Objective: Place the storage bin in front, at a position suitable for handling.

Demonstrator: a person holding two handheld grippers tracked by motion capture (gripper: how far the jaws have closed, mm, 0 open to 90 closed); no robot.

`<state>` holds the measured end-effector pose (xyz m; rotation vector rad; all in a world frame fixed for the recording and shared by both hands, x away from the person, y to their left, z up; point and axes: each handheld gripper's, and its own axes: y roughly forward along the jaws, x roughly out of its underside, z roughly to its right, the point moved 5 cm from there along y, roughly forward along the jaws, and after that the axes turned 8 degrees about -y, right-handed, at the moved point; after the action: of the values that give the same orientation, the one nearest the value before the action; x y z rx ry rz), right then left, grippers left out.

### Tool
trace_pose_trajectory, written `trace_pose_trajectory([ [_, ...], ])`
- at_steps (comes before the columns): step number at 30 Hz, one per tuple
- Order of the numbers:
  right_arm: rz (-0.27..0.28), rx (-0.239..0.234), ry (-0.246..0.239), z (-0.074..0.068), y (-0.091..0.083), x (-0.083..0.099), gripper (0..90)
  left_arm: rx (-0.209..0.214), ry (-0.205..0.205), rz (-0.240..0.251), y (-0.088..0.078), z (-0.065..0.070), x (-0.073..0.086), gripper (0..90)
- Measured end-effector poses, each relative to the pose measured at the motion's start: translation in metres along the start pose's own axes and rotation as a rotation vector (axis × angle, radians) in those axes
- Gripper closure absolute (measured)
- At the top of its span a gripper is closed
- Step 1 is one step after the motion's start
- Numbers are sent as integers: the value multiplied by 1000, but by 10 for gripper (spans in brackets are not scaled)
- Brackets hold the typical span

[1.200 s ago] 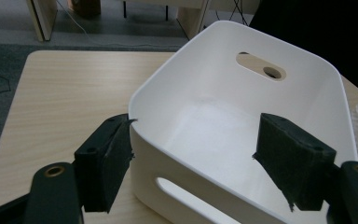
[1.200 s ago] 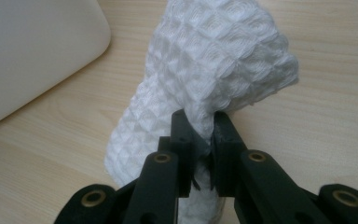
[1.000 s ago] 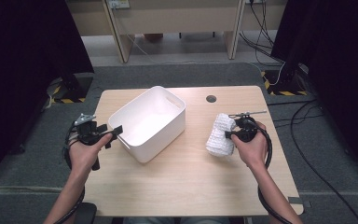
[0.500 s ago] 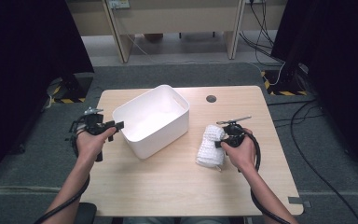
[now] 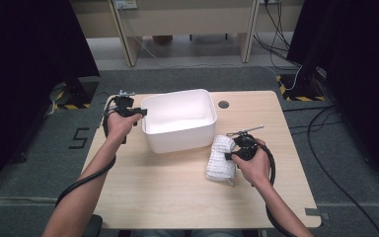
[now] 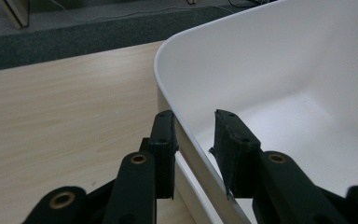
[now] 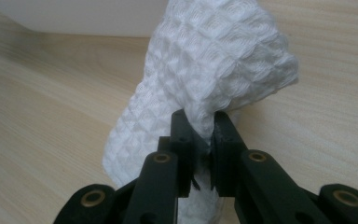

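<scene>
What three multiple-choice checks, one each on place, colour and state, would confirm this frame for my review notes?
1. Where does the left claw sit?
A. astride the tub's rim
B. on the cloth
C. over the table's round hole

2. What colour is the tub?
A. blue
B. white
C. black

3. What state is the right claw in?
A. wide open above the table
B. shut on the cloth
C. shut on the tub's rim

Answers:
1 A: the left gripper view shows one jaw outside and one inside the tub's wall; the jaws have just been closing, and a gap remains at the inner jaw.
2 B: the tub is plain white in the high view.
3 B: the right gripper view shows both jaws pinching a fold of the white waffle cloth, beside the tub on the table.
</scene>
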<state>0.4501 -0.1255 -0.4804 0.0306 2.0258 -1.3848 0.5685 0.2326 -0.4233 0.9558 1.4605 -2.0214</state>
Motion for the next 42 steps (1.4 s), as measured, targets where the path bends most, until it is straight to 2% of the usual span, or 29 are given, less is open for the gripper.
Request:
trace_pose_trajectory([
  [7, 9, -18, -29, -12, -3, 0, 821, 35, 28, 28, 8, 2, -2, 659],
  [9, 10, -28, -37, -17, -3, 0, 822, 47, 15, 52, 6, 3, -3, 614],
  [10, 7, -34, -49, -20, -3, 0, 822, 48, -3, 87, 1, 4, -5, 563],
  [12, 11, -40, -58, -25, -4, 0, 822, 47, -9, 154, -16, 6, -9, 467],
  [14, 17, -45, -67, -30, -5, -2, 821, 54, 12, 218, -39, 14, -11, 417],
  [15, 17, -45, -67, -30, -5, -2, 821, 54, 12, 218, -39, 14, -11, 393],
  [16, 22, -50, -77, -34, -7, -4, 822, 91, 46, 245, -64, 27, -6, 374],
  [18, 27, -53, -79, -38, -7, -6, 822, 148, 83, 254, -84, 43, 6, 358],
  [19, 28, -58, -82, -39, -7, -6, 822, 206, 116, 233, -95, 56, 19, 349],
  [21, 29, -74, -87, -44, -7, -7, 822, 304, 139, 163, -103, 78, 45, 327],
  [23, 28, -82, -98, -50, -6, -9, 822, 362, 184, 88, -102, 100, 72, 301],
  [25, 30, -97, -106, -58, -5, -11, 822, 407, 222, 23, -93, 120, 96, 275],
  [27, 33, -110, -117, -65, -5, -13, 822, 423, 278, -35, -80, 136, 115, 243],
  [28, 37, -114, -123, -68, -5, -15, 822, 422, 291, -57, -73, 142, 121, 221],
  [30, 42, -131, -117, -73, -5, -17, 821, 400, 339, -75, -62, 151, 130, 200],
  [31, 42, -134, -115, -75, -4, -17, 821, 391, 378, -89, -55, 158, 134, 197],
  [33, 42, -147, -122, -79, -3, -19, 821, 401, 400, -91, -47, 167, 138, 173],
  [34, 42, -147, -122, -79, -3, -19, 821, 401, 400, -91, -47, 167, 138, 167],
  [35, 34, -149, -133, -81, -1, -19, 821, 377, 434, -86, -43, 171, 139, 178],
  [37, 28, -149, -127, -81, 0, -18, 821, 402, 447, -76, -43, 175, 140, 183],
  [39, 27, -146, -126, -80, 2, -17, 821, 405, 469, -71, -45, 178, 141, 183],
  [42, 33, -163, -117, -82, 2, -18, 821, 427, 481, -88, -42, 183, 147, 181],
])
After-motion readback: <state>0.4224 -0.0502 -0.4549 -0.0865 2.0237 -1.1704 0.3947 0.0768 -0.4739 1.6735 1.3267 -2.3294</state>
